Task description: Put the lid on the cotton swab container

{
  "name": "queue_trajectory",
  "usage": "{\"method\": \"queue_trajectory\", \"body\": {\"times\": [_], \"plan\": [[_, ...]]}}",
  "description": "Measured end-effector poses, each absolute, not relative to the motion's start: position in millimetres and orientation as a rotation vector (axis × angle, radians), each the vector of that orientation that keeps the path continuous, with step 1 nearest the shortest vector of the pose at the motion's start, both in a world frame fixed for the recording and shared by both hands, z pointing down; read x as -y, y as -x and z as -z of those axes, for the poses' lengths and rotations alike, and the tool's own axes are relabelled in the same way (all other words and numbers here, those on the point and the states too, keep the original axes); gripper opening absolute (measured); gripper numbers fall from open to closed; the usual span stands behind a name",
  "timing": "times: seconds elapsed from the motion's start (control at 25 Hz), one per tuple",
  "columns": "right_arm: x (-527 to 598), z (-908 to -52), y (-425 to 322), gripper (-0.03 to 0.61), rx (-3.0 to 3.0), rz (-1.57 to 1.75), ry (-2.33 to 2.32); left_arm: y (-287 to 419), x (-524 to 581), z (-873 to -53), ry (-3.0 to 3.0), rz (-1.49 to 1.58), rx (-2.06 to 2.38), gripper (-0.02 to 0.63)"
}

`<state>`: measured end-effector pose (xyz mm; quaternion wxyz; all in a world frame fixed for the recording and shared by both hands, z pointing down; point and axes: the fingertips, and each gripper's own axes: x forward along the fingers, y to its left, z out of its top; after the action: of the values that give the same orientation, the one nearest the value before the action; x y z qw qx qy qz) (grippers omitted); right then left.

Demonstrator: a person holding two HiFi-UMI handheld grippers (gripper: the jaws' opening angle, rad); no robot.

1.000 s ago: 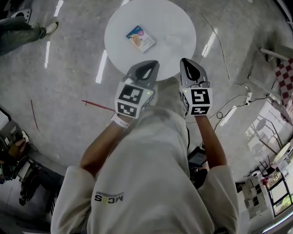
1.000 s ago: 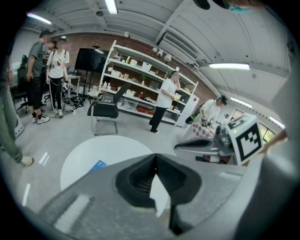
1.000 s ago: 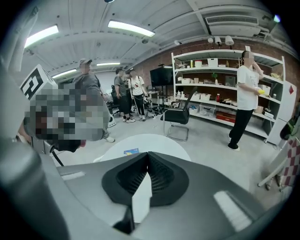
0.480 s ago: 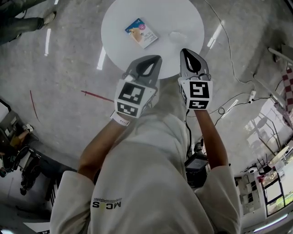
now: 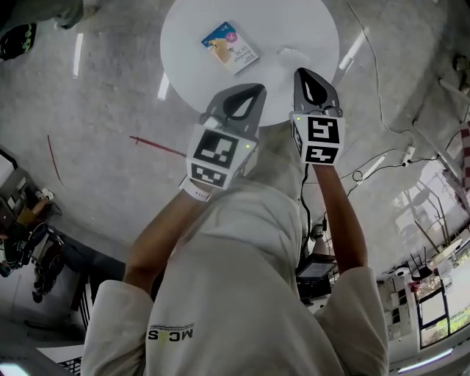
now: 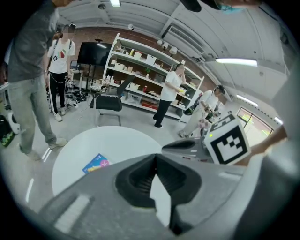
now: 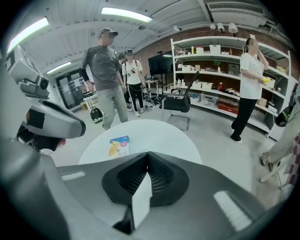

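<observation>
The grey polished concrete floor (image 5: 95,110) takes up most of the room, with a thin red line (image 5: 158,147) marked on it and cables (image 5: 374,163) trailing off on the right; along the brick back wall runs white shelving (image 7: 220,61) loaded with boxes, a black office chair (image 7: 176,103) in front of it; a few bystanders stand about, one in a grey shirt (image 7: 105,70) just beyond the table, one in a white top (image 7: 251,75) by the shelves.

The round white table (image 5: 294,22) stands ahead of the person in the pale top (image 5: 235,294), who holds both tools side by side above its near edge; the left gripper (image 5: 255,89) has its jaws brought fully together, tips meeting, nothing caught in them; the right gripper (image 5: 302,73) is the same, jaws closed tip to tip and empty; each carries its marker cube, left (image 5: 217,156) and right (image 5: 322,139), and neither tool touches anything on the table.

The cotton swab container (image 5: 230,48) is a flat blue and orange box lying on the table's left half, well apart from both grippers; a small clear piece (image 5: 294,53) lies flat on the right half, near the right gripper's tips, apart from the box; it is too faint to tell its shape.
</observation>
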<state>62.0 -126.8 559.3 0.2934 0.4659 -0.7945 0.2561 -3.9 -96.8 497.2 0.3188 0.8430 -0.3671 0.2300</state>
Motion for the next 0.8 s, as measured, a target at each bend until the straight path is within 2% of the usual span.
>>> {"method": "queue_trajectory", "body": {"times": [0.8], "plan": [[155, -600, -66, -0.002, 2.071, -0.711, -1.255, 0, 96, -515, -2.192, -0.621, 0.971, 0.0]]}}
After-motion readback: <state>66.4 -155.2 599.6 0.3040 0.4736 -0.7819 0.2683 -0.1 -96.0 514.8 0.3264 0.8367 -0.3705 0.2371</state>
